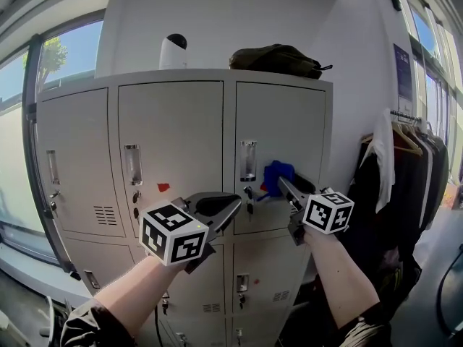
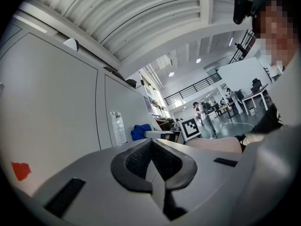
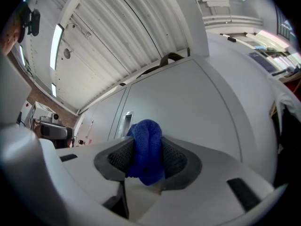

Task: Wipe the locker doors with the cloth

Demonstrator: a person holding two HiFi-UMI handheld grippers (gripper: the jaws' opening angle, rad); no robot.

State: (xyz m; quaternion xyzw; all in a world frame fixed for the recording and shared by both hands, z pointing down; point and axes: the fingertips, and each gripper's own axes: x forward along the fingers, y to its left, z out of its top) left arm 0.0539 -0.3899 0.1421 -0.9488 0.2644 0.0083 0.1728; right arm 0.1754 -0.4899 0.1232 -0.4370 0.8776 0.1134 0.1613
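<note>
A bank of grey locker doors fills the head view. My right gripper is shut on a blue cloth, and the cloth sits against the right upper door beside its handle. In the right gripper view the blue cloth bulges out between the pads. My left gripper is shut with nothing in it, held in front of the middle door below its handle. In the left gripper view the pads meet, and the cloth shows far off by the right gripper's marker cube.
A dark bag and a white device rest on top of the lockers. A red mark is on the middle door. Clothes hang on a rack at the right. Keys dangle from the locks. A window is at the left.
</note>
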